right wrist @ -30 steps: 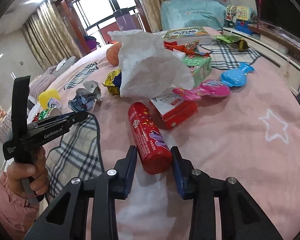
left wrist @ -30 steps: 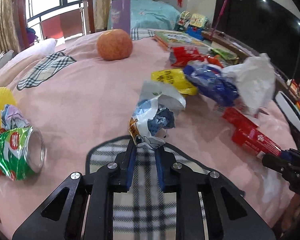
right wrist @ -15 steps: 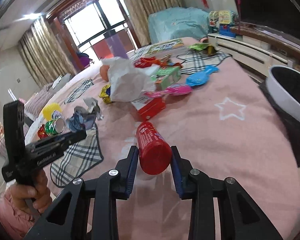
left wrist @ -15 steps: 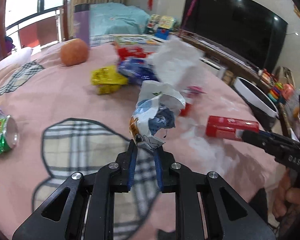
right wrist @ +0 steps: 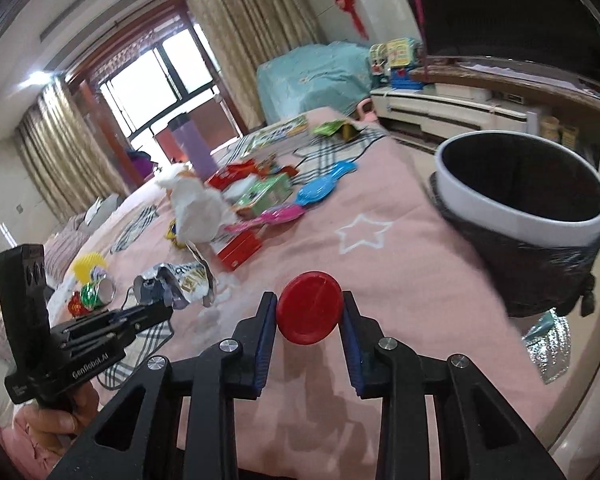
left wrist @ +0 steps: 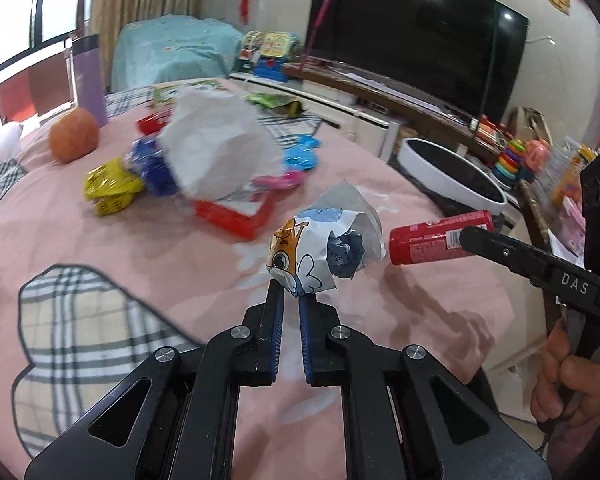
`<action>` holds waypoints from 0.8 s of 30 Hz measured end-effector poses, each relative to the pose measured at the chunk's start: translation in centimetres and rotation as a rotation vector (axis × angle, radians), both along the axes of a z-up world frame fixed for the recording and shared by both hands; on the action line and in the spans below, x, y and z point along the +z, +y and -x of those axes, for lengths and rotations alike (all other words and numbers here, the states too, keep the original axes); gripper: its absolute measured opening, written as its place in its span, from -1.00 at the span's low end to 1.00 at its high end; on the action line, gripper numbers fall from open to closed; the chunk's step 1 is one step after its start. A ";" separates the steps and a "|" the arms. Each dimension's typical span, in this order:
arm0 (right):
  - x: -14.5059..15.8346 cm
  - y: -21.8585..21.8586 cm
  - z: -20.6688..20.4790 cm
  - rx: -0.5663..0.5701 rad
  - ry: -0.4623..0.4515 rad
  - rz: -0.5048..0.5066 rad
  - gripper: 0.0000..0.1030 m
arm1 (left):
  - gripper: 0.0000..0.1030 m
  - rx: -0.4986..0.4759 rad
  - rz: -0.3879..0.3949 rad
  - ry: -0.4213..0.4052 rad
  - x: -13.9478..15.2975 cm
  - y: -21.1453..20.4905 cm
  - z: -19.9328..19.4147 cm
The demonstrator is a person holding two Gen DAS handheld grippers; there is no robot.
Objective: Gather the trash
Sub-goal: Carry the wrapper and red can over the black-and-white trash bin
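My left gripper (left wrist: 291,300) is shut on a crumpled white-and-blue snack wrapper (left wrist: 324,252) and holds it above the pink bedspread (left wrist: 100,248). My right gripper (right wrist: 309,312) is shut on a red can (right wrist: 310,307), held end-on in the air; the can also shows in the left wrist view (left wrist: 440,237). A white-rimmed trash bin (right wrist: 528,224) with a black liner stands off the bed's right edge, beyond the can; it also shows in the left wrist view (left wrist: 452,176). The wrapper also shows in the right wrist view (right wrist: 176,280).
More litter lies on the bed: a white crumpled bag (left wrist: 216,148), a red box (left wrist: 236,216), a yellow packet (left wrist: 112,192), blue and pink plastic toys (right wrist: 320,188), a green can (right wrist: 98,292). An orange (left wrist: 74,140) sits far left. A TV (left wrist: 416,40) stands behind.
Both grippers have swung right toward the bin side with their loads lifted off the bed. The bin now fills the right wrist view's right side.
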State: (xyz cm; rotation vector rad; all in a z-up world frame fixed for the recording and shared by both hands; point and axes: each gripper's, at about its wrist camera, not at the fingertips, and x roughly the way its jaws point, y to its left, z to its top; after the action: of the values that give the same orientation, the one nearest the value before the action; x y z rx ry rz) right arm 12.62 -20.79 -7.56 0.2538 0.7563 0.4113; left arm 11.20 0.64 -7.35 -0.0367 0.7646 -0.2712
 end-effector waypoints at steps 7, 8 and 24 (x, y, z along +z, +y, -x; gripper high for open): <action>0.8 -2.9 -0.2 -0.064 -0.029 -0.016 -0.39 | -0.86 -0.065 -0.006 -0.018 1.1 -3.6 -1.5; 1.0 -3.5 -0.2 -0.074 -0.035 -0.017 -0.39 | -0.86 -0.072 -0.008 -0.020 1.2 -4.0 -1.8; 4.1 -12.7 -2.3 -0.276 -0.106 -0.013 -0.39 | -0.86 -0.187 -0.037 -0.028 3.2 -12.9 -7.6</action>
State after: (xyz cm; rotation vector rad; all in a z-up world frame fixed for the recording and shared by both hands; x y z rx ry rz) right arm 14.94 -33.51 -3.49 0.3410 0.6043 0.1668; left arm 18.79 -12.24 -4.10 0.0735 0.7463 -0.4347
